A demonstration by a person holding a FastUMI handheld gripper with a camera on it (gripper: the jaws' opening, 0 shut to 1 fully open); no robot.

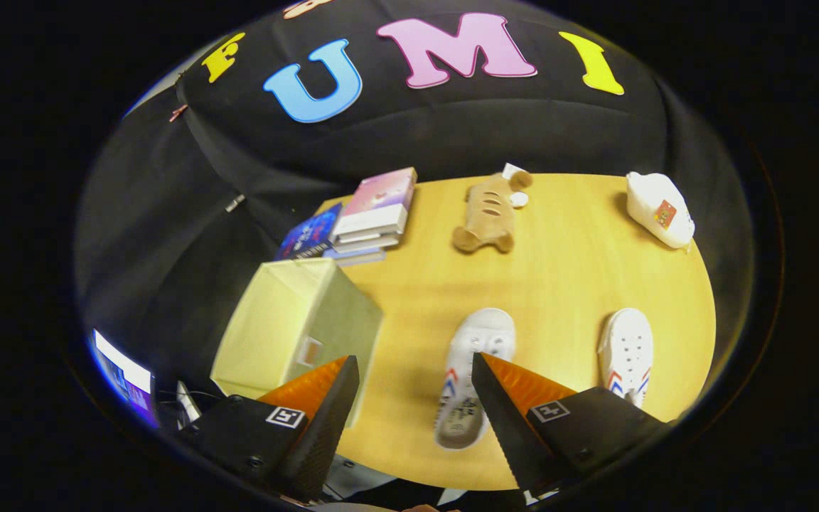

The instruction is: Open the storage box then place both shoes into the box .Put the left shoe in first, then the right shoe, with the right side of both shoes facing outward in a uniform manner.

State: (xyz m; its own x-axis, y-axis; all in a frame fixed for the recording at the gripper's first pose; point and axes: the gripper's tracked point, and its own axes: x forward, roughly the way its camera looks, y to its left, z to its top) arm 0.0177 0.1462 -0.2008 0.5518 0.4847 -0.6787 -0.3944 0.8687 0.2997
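The gripper (415, 363) hangs above the wooden table (566, 277) with its fingers spread wide, holding nothing. One white shoe (472, 370) lies between the fingertips, partly covered by the right finger; a second white shoe (626, 352) lies just beyond that finger. The pale yellow storage box (296, 320) stands beside the left finger, apparently open at the top. Further off lie stacked books (367, 217), a plush toy (488, 213) and a white pouch (660, 208).
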